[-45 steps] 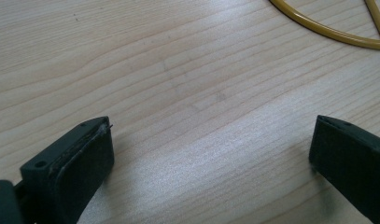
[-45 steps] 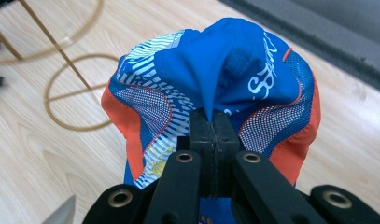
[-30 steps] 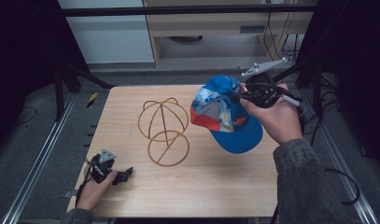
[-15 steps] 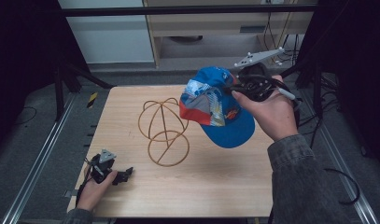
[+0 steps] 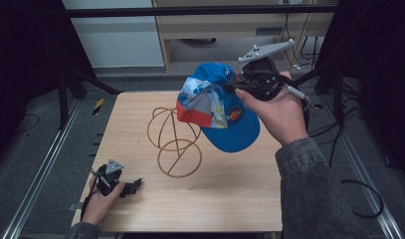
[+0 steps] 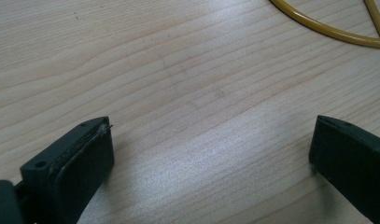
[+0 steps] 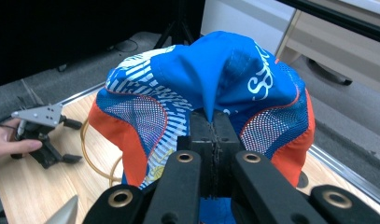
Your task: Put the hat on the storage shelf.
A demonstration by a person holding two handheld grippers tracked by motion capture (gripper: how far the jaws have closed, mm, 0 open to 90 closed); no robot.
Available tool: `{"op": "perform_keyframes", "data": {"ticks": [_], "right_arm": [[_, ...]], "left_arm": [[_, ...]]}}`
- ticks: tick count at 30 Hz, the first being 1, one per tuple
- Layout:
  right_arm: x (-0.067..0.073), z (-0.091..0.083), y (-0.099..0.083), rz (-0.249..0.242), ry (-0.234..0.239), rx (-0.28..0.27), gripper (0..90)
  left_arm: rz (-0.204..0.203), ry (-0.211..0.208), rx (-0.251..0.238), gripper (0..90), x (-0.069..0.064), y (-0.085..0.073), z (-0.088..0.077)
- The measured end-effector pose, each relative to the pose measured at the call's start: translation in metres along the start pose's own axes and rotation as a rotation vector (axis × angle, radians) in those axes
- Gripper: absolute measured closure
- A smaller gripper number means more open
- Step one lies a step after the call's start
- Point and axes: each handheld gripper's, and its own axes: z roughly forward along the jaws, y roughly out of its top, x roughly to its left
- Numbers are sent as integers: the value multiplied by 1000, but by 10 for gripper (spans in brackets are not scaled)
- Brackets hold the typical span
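Observation:
A blue cap (image 5: 217, 107) with orange mesh and white print hangs in the air above the right half of the wooden table (image 5: 230, 199). My right gripper (image 5: 238, 88) is shut on the cap's fabric; in the right gripper view the jaws pinch a fold of the blue crown (image 7: 215, 84) at the right gripper (image 7: 212, 128). A gold wire hat stand (image 5: 172, 142) rests on the table just left of the cap. My left gripper (image 5: 135, 185) lies on the table near the front left corner, jaws wide open on bare wood (image 6: 211, 144).
The stand's gold ring (image 6: 327, 28) lies at the top right of the left gripper view. Dark tripod legs (image 5: 75, 79) and cables (image 5: 359, 194) stand around the table. A cabinet (image 5: 230, 25) lies beyond the far edge.
My right hand has lifted the cap higher and carried it left, toward the wire stand. The left hand has stayed where it was.

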Motion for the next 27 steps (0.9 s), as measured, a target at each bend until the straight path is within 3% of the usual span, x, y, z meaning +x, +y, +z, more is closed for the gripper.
{"op": "perform_keyframes", "data": {"ticks": [27], "right_arm": [[27,17,32,-34,70,-49,900]], "left_arm": [[0,-1,-2,0,0,0,1]]}}
